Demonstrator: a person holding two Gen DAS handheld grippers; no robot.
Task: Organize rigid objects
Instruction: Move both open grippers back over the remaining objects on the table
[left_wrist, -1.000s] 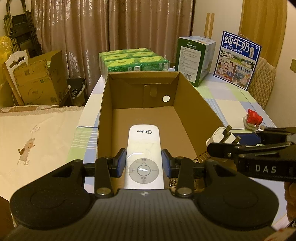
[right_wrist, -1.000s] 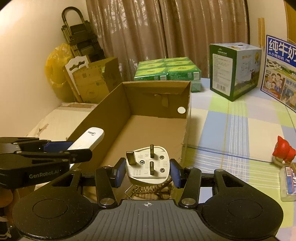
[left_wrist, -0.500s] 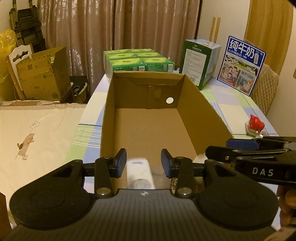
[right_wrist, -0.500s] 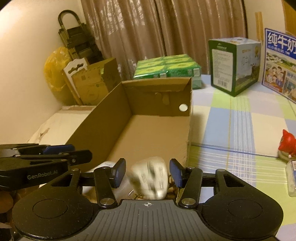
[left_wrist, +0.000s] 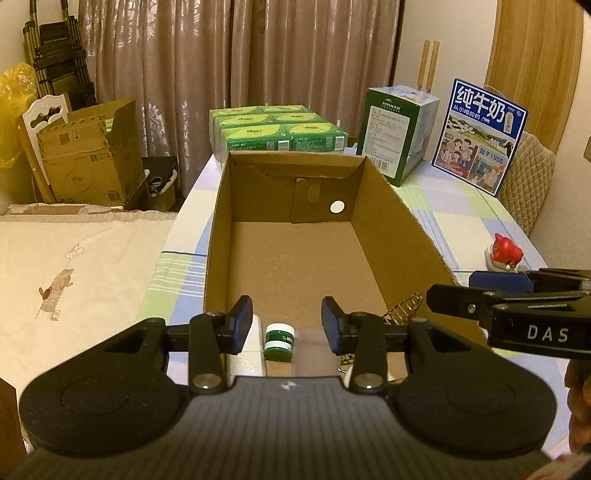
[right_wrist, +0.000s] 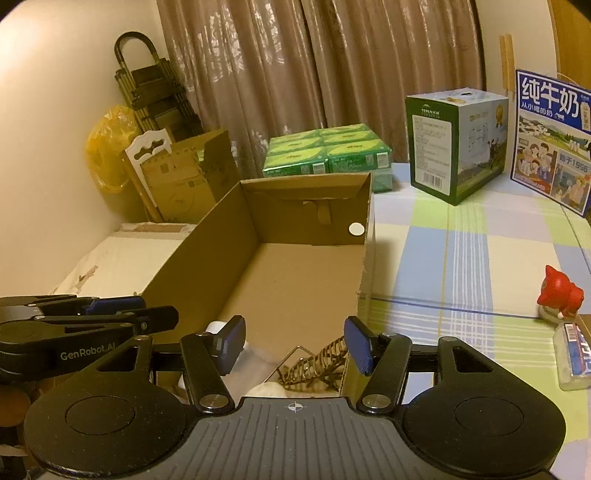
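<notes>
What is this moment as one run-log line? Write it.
left gripper: open, empty | right gripper: jaws opening, empty | both: above cardboard box near end | in box: green jar, white object, wire item

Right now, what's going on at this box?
A person holds a claw in each hand over the near end of the cardboard box. The left claw is open and empty, above a white remote and a small green jar lying inside. The right claw is opening with nothing between its jaws; a white plug and a wire piece lie below. A red figurine sits outside on the table.
</notes>
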